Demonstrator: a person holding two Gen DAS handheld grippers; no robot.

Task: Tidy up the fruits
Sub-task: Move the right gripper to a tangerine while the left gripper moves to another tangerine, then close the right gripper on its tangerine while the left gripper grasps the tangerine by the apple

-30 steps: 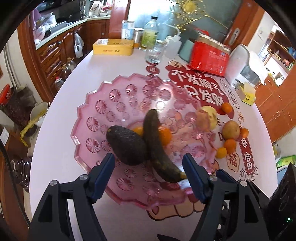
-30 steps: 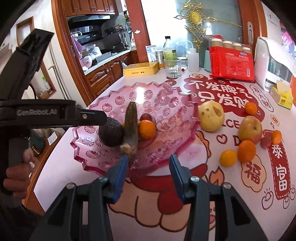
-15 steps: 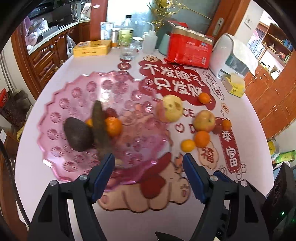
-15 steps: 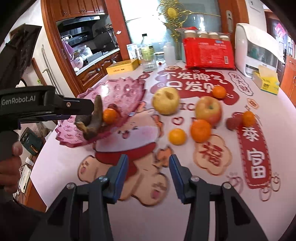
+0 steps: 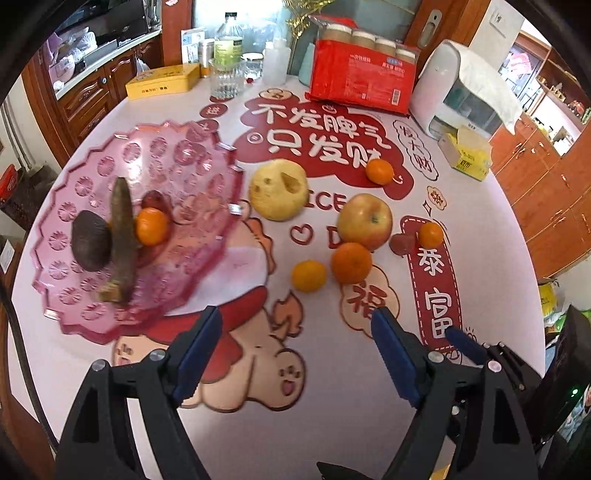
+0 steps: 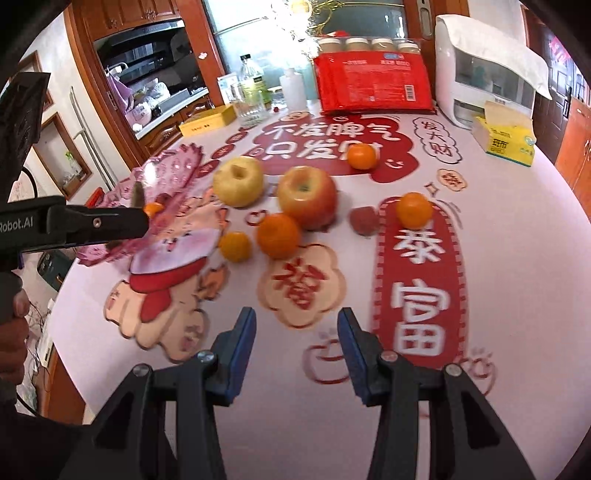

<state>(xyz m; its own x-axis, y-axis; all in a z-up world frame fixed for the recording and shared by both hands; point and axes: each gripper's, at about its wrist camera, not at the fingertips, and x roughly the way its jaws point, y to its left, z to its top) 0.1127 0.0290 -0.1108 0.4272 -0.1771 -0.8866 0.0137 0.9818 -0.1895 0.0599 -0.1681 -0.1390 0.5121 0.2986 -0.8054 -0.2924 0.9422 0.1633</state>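
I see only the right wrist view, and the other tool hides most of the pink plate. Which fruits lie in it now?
Observer: An avocado, a dark banana, one tangerine and a small red fruit lie in the pink plate.
Operator: And does the left one carry anything?
Observer: No. The left claw is opening, and nothing is between its pads.

Bright daylight seems to pour from the glass door (image 6: 295, 33) behind the table (image 5: 491, 229), blowing out highlights there. Fisheye bending curves both views, with black vignetting at the corners. The right view's near tablecloth print (image 6: 303, 284) is motion-blurred.
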